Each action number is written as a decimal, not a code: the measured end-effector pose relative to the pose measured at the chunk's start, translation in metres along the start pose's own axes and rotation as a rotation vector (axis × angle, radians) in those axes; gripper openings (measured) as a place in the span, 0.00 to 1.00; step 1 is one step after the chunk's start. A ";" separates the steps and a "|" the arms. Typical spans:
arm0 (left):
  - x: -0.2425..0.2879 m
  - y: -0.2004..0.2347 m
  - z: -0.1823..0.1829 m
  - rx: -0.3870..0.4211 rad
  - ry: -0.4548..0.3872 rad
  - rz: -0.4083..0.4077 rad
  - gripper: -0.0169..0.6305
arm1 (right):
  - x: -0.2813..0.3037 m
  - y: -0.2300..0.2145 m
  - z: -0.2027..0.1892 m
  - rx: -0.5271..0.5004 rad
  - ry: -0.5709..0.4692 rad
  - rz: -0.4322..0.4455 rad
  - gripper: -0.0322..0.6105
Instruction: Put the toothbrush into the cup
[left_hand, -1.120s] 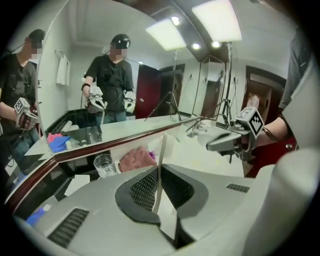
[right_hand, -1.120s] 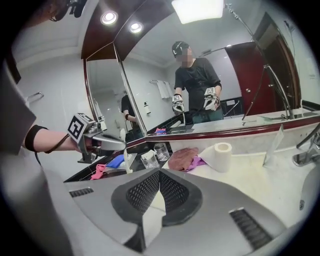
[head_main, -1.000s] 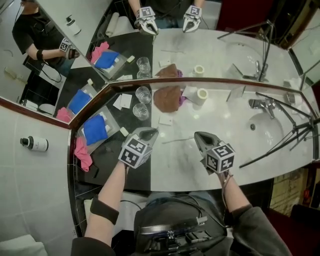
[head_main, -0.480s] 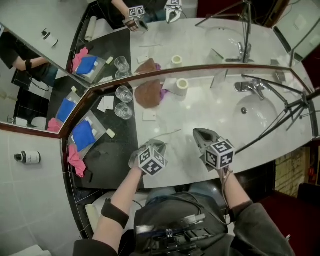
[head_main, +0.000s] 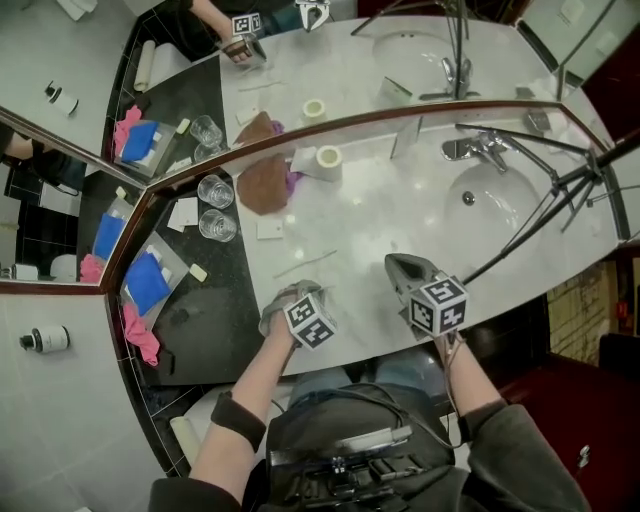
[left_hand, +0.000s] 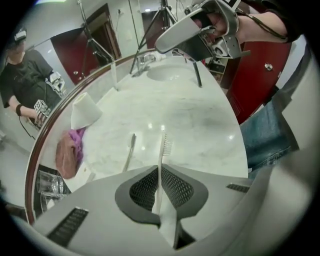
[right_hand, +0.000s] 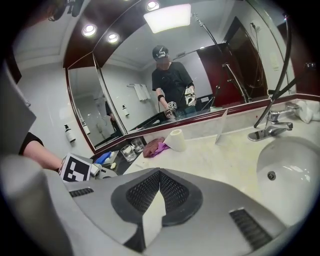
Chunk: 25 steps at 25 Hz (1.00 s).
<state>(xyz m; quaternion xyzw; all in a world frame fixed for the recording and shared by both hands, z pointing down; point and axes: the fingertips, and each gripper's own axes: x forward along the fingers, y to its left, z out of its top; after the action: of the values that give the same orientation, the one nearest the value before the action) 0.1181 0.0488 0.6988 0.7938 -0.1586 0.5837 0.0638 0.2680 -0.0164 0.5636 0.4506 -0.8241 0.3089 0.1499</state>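
Observation:
My left gripper points steeply down over the marble counter's near edge, shut on a white toothbrush. The bristle head sticks out past the fingertips. In the head view the gripper hides that brush. A second thin grey stick lies flat on the counter just beyond it. Two clear glass cups stand at the far left on the black surface, well away from both grippers. To the right, my right gripper is shut with nothing in it.
A brown and purple cloth and a paper roll lie by the mirror. The sink with its tap is at the right, crossed by tripod legs. A blue pack and pink cloth sit left.
The left gripper has dropped toward the counter's near edge and rolled, its marker cube now turned sideways. The right gripper has shifted a little. The stick on the counter has stayed put.

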 end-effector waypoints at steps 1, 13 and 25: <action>0.004 -0.001 0.000 0.003 0.010 -0.001 0.06 | -0.002 -0.002 -0.001 0.003 -0.001 -0.003 0.08; 0.033 -0.010 -0.005 -0.008 0.052 -0.004 0.07 | -0.013 -0.017 -0.015 0.026 0.011 -0.022 0.08; 0.024 0.000 -0.002 -0.099 -0.015 0.003 0.27 | -0.003 -0.016 -0.017 0.029 0.021 -0.011 0.08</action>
<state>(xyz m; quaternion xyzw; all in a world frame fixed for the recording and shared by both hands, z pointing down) 0.1225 0.0455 0.7225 0.7937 -0.1890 0.5694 0.1006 0.2824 -0.0095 0.5808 0.4538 -0.8154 0.3250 0.1537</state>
